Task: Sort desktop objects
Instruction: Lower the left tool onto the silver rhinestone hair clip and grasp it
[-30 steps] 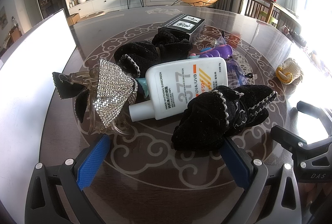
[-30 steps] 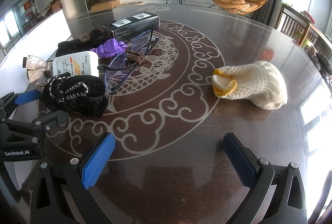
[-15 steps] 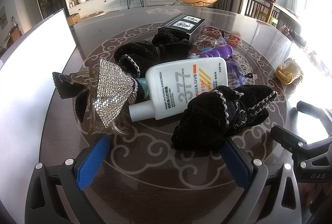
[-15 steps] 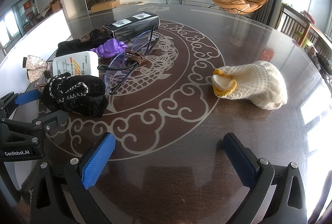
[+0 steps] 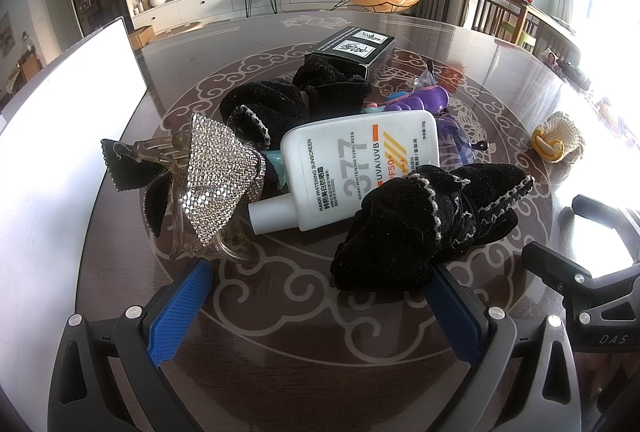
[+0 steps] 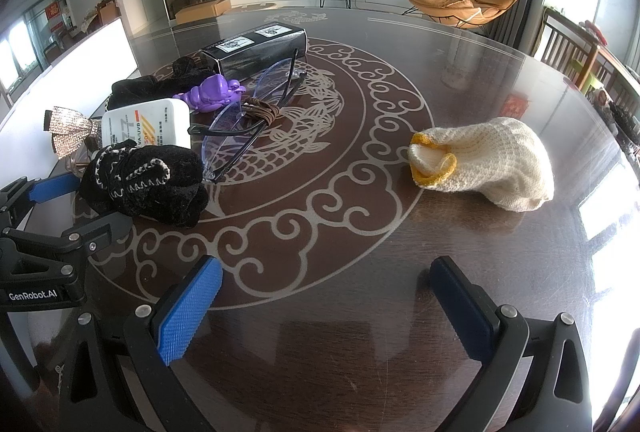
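The table point(image 6: 400, 272), a dark glossy round top with pale scrollwork, carries every item; the pile sits toward its left edge, the knitted pouch point(image 6: 492, 160) alone toward its right edge. The black box point(image 6: 260, 48), farthest back, is rigid and probably light; grasp across its narrow sides. The sunscreen bottle point(image 5: 360, 168) lies flat in the pile, smooth and likely slippery; grip across the body, not the cap. The nearest black velvet scrunchie point(image 5: 424, 224) is soft and compressible; any pinch should hold. The rhinestone hair clip point(image 5: 216, 180) is stiff and irregular; take the clear claw. The glasses point(image 6: 248, 116) are fragile; take the frame. The left gripper point(image 5: 316, 308) and the right gripper point(image 6: 324, 304) are both released, jaws wide, holding nothing.
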The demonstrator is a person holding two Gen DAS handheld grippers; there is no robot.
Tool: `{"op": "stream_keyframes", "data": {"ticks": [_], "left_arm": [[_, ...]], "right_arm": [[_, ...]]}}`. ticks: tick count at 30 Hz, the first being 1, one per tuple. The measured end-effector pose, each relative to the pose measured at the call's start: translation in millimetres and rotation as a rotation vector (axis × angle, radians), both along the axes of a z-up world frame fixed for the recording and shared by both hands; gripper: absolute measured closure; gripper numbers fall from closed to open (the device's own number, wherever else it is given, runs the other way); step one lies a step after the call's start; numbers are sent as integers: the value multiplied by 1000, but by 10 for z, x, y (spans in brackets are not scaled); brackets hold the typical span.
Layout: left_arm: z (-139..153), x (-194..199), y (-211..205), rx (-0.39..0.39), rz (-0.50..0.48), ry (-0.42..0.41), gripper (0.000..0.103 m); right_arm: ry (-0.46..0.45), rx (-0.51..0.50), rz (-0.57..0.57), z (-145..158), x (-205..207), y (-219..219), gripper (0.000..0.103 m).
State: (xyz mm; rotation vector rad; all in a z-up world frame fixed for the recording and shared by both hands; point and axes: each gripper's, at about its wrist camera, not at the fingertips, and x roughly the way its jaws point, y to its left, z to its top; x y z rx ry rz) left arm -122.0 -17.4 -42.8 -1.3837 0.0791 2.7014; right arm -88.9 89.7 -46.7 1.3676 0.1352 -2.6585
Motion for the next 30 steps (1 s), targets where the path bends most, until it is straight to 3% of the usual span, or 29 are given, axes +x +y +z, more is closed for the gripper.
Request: {"op": "stream_keyframes", "data": {"ticks": [6,10,14,17,20,26,27,28,30], "left_arm": [[6,13,-9,1,9,-9,0],[18,245,-33,-12,-26,-128,0],[43,595,-219,78,-64,-100,0],[254,658,-406,103,-26,-11,0],[504,467,-566,132,42,67,0],[469,-197,-560,91,68,46,0],[434,-264,-577,90,67,39,2],[373,-332,-605,102,63,36,20],[286,-380,-653,127,56,22,47]], "right_arm": [[0,0,0,-1,3,-1,0],[0,-1,0,-1,1,-1,0],[1,-8,1,3,19,-7,0],[1,-6,0,3,10,-11,0],[1,-8,0,3,9,-10,0],[1,-6,1,13,30,-7,0],[1,-7,0,14,27,-5,0],[1,-5,0,13,29,-8,0],[1,-4,0,11,29,-9,0]]}}
